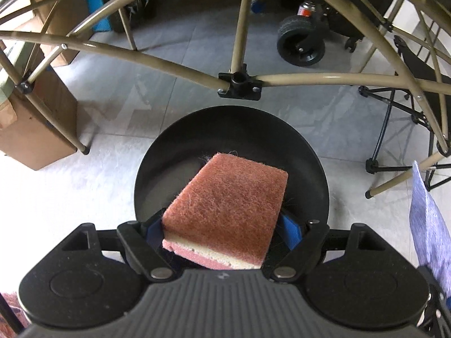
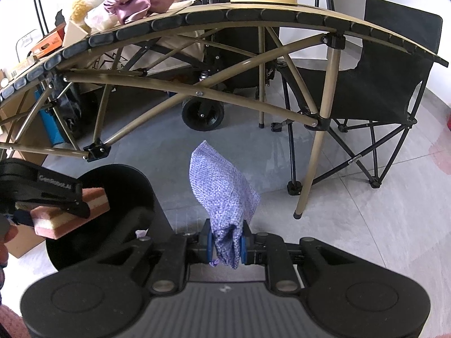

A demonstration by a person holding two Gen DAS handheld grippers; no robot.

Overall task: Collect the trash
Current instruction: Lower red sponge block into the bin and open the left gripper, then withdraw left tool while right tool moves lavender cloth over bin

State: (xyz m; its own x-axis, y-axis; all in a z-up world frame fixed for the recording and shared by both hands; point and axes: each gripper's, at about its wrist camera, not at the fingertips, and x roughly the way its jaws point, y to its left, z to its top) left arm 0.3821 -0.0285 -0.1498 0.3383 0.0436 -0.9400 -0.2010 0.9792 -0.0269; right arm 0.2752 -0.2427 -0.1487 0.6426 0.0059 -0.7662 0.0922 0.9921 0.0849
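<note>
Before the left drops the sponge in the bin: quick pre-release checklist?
1. Left gripper clamped on sponge: ok.
2. Sponge above the black bin opening: ok, per left wrist view.
3. Bin has room: ok, interior looks mostly free.
4. Right gripper shut on purple cloth: ok.
5. Cloth clear of the sponge's drop path: ok, it hangs beside the bin.
6. Bin standing stable on the floor: cannot tell.

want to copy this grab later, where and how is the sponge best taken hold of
Grip the sponge across its two long side faces, near one short end, coming from that end, as the left gripper does above the black bin. It is a flat slab: the parallel sides give the blue pads flat seats, and the scouring face stays up with the far end free to drop.
</note>
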